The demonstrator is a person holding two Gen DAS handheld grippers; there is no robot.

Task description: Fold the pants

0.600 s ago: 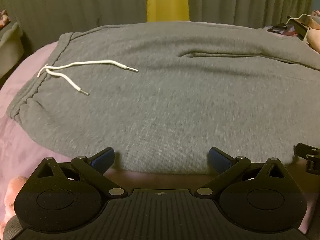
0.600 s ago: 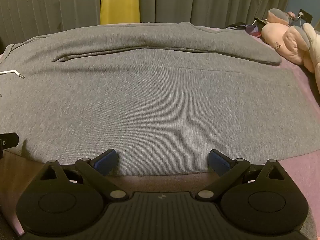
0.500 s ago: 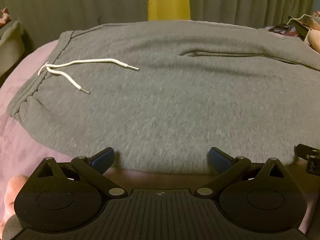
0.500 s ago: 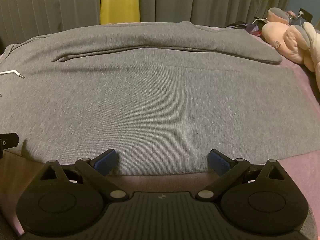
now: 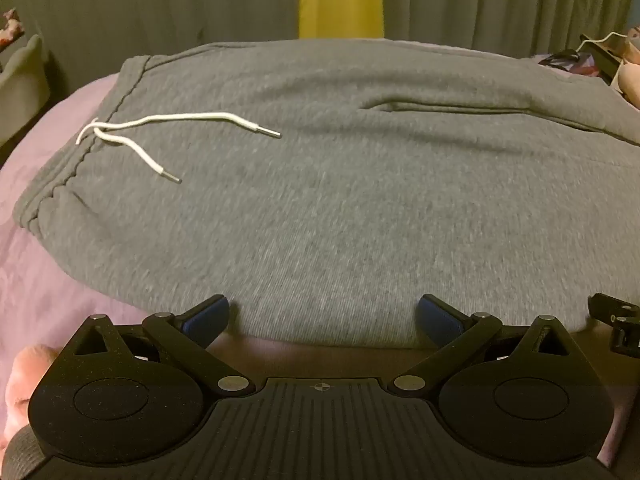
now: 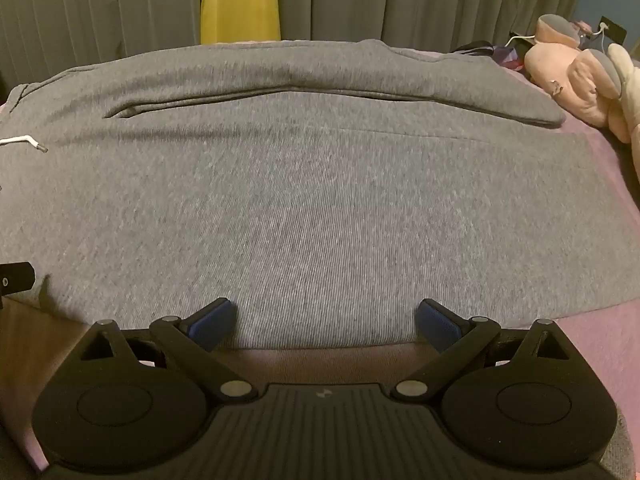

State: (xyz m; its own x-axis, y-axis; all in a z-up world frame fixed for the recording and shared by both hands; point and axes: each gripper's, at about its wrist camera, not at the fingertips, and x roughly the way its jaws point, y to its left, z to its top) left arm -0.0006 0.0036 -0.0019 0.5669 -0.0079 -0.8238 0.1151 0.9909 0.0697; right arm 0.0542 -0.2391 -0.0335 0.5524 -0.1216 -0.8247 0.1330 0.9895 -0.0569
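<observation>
Grey sweatpants [image 5: 340,208] lie spread flat on a purple bedsheet [image 5: 36,288], waistband at the left with a white drawstring [image 5: 168,128]. The two legs run to the right, the far leg [image 6: 320,80] beside the near one [image 6: 340,220]. My left gripper [image 5: 322,316] is open at the near edge of the pants by the hip. My right gripper [image 6: 326,320] is open at the near edge of the leg. Both sets of blue pads [image 6: 212,322] straddle the fabric edge and hold nothing.
Grey curtains with a yellow strip [image 6: 240,0] hang behind the bed. A pink plush toy [image 6: 580,72] lies at the far right by the leg cuffs. A cable and dark items [image 5: 592,56] sit at the back right. Each gripper's tip shows at the other view's edge [image 5: 616,320].
Both grippers have crept slightly forward toward the near edge of the pants. The pants have not moved and both stay open.
</observation>
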